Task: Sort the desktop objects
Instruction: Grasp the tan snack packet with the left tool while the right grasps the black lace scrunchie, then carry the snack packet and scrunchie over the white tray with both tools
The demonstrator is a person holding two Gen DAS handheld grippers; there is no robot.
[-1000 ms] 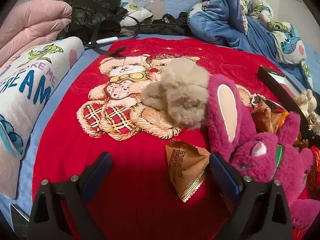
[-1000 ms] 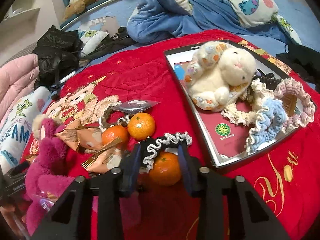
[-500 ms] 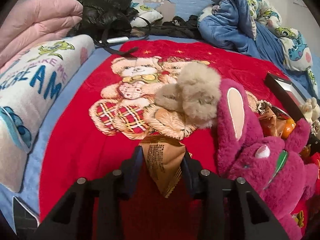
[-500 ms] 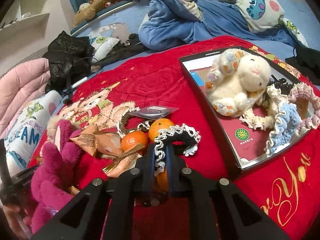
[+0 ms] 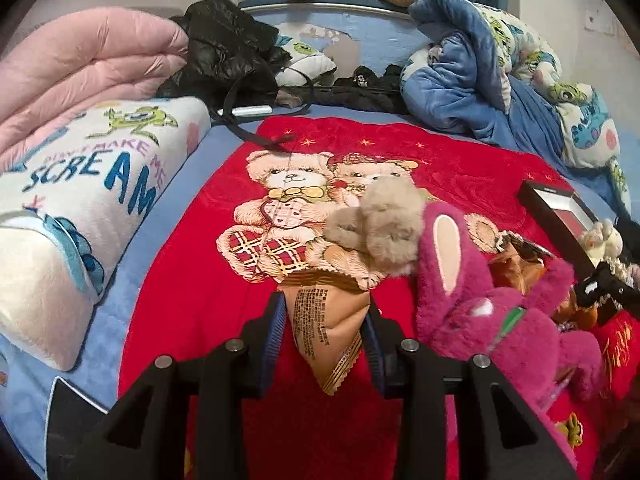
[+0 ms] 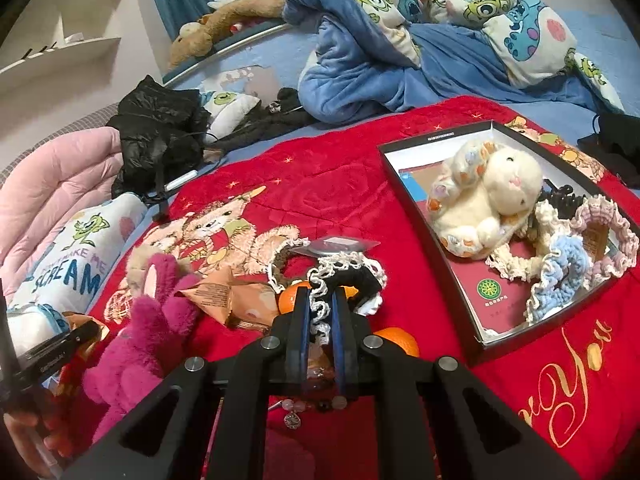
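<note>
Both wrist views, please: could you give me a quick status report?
Left hand-held gripper shut on orange foil snack packet. Right hand-held gripper shut on black lace-trimmed scrunchie. Nothing blocking black tray.

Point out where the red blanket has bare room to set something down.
Free: red blanket between the black tray and printed bears. Crowded: around the magenta plush, oranges and wrappers, and inside the tray.

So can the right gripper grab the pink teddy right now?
Probably not yet. The right gripper is shut on the black-and-white scrunchie, so its fingers are full. The pink teddy lies off to its left, with nothing covering it, so it could after letting go.
</note>
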